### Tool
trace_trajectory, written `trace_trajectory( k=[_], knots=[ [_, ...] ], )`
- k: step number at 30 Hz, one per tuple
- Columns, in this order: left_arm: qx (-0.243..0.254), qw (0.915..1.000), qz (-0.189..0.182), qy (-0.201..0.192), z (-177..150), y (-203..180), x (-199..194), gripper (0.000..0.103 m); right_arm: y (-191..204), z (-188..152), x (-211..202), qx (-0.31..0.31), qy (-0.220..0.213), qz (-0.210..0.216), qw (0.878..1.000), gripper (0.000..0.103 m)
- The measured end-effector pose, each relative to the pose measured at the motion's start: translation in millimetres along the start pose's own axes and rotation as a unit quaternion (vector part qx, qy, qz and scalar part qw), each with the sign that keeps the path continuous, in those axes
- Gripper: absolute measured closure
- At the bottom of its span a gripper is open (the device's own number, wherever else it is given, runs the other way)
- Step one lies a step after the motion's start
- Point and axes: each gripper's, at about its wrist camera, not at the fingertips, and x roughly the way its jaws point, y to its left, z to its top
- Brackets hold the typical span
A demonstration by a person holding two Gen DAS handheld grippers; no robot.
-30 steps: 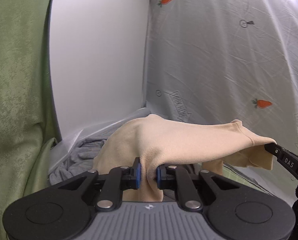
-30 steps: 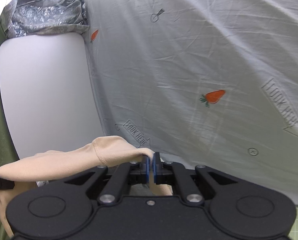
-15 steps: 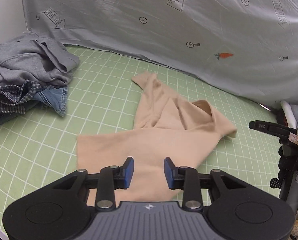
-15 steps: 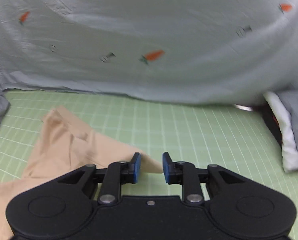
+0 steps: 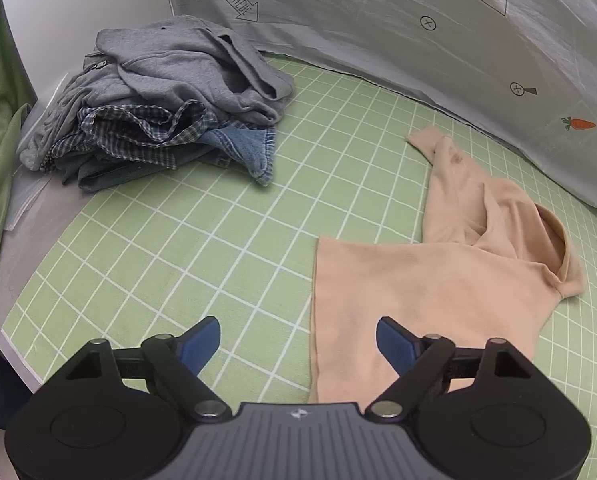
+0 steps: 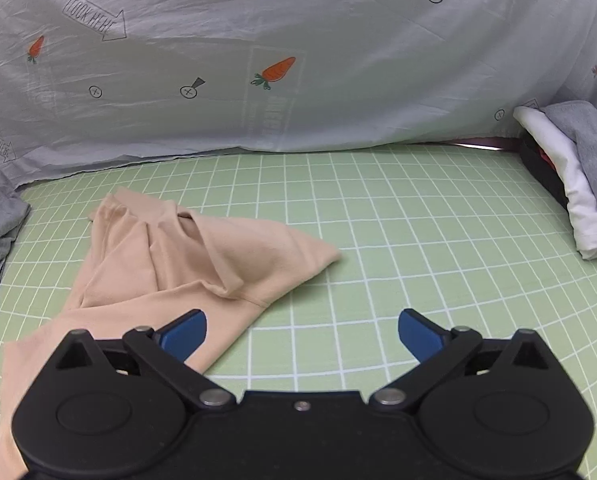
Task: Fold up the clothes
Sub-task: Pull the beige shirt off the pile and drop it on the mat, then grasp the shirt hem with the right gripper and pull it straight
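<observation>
Laundry pile (image 5: 166, 104) at far left of mat (image 5: 186, 240), apart from work zone, likely awaiting turn. Left gripper (image 5: 298, 338): jaws wide apart, empty, over near left edge of top (image 5: 430, 284). Top lies rumpled mid-mat, sleeve bunched; needs flattening before fold. Right gripper (image 6: 302, 330): jaws apart, empty, at top's right edge. Stack (image 6: 574, 180) at far right, probably finished items.
</observation>
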Motion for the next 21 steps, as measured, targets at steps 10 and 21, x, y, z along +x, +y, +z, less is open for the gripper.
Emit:
trace_trajectory(
  k=[10,21],
  knots=[
    [0.102,0.9937,-0.045,0.01,25,45,21,0.009,122,-30,-23,-0.019,-0.021,0.009,1.0,0.0],
    [0.148,0.9868,-0.063,0.016,30,97,27,0.009,221,-70,-19,-0.095,0.01,0.028,0.995,0.038]
  ],
)
